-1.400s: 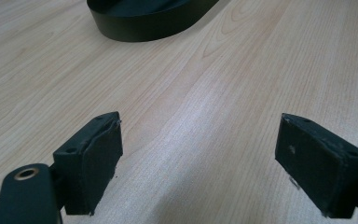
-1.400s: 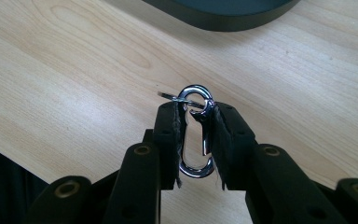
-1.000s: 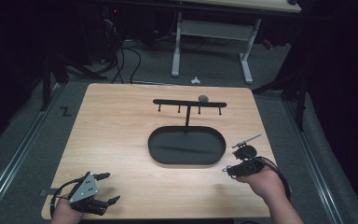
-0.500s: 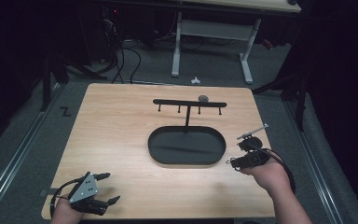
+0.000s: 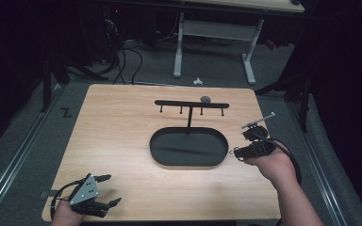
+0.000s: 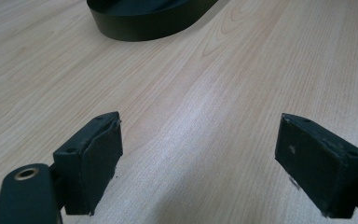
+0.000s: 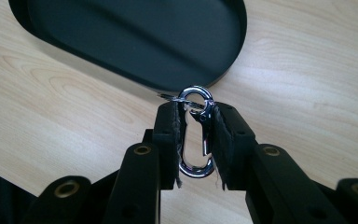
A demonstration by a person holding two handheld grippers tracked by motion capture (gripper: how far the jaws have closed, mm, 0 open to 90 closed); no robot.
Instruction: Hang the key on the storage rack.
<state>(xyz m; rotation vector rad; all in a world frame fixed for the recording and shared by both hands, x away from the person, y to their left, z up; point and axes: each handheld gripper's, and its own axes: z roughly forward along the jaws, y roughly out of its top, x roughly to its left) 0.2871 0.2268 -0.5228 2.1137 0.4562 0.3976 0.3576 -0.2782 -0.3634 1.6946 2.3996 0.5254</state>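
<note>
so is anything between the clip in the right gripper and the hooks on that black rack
Nothing visible. The right gripper holds the silver snap clip beside the oval tray's right end; the hook rack stands over the tray's far edge, and the space between looks open.

No brand, label or number can be read on anything here. The one sign is a dark Z-shaped mark (image 5: pixel 66 112) on the grey floor (image 5: pixel 37 136), just off the far-left corner of the wooden table (image 5: pixel 118 136); whether it is a letter or a strip of tape cannot be told. The table's bare wood carries no print in either gripper view.
</note>
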